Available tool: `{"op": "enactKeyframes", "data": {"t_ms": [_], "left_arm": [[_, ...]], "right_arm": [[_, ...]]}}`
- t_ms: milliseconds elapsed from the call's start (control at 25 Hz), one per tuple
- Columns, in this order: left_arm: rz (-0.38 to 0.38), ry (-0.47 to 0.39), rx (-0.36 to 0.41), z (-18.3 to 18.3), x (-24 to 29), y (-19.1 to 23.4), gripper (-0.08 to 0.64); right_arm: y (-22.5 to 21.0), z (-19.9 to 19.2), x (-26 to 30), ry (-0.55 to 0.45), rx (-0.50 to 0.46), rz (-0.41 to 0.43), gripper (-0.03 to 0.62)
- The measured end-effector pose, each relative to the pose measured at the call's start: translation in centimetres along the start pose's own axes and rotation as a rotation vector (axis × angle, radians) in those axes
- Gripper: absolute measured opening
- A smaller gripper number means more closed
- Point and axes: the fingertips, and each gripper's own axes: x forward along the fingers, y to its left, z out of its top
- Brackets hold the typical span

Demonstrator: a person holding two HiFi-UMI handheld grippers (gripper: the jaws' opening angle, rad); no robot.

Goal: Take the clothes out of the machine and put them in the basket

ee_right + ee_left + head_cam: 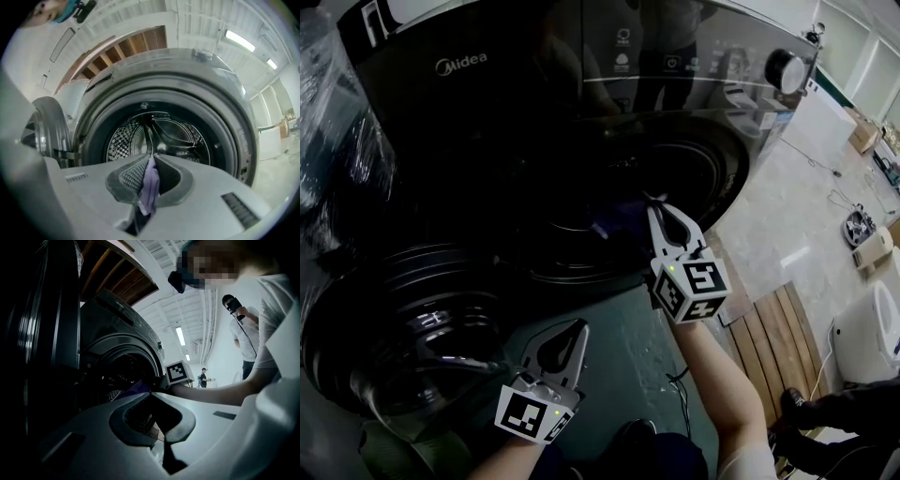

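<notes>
A dark front-loading washing machine (459, 66) stands with its round door (412, 328) swung open to the left. My right gripper (659, 208) is at the mouth of the drum (178, 136), shut on a piece of purple cloth (149, 187) that hangs down between its jaws. In the head view the same cloth (617, 221) trails from the fingertips toward the drum. My left gripper (577, 328) hangs lower, in front of the open door, shut with nothing in it. From the left gripper view (151, 394), the right gripper's marker cube (177, 372) and the cloth (137, 389) show by the opening.
A wooden slatted platform (778, 328) lies on the floor right of the machine, with a white appliance (867, 333) beyond it. Cables (680, 380) run across the floor near my arm. A person (243, 333) stands at the right, and another (204, 376) stands far back.
</notes>
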Motion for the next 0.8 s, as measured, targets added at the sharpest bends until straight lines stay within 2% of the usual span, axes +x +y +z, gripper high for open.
{"op": "enactKeyframes", "data": {"t_ms": [320,800], "left_arm": [[0.009,-0.003,-0.005,0.6,0.4,0.3,0.021],[0.039,-0.018,-0.006,2.2,0.9,0.9,0.021]], "right_arm": [[1.6,-2.0,-3.7,0.040,0.016,0.013,0.031],[2.3,-0.2,-8.1,0.001,0.032,-0.002,0.031]]}}
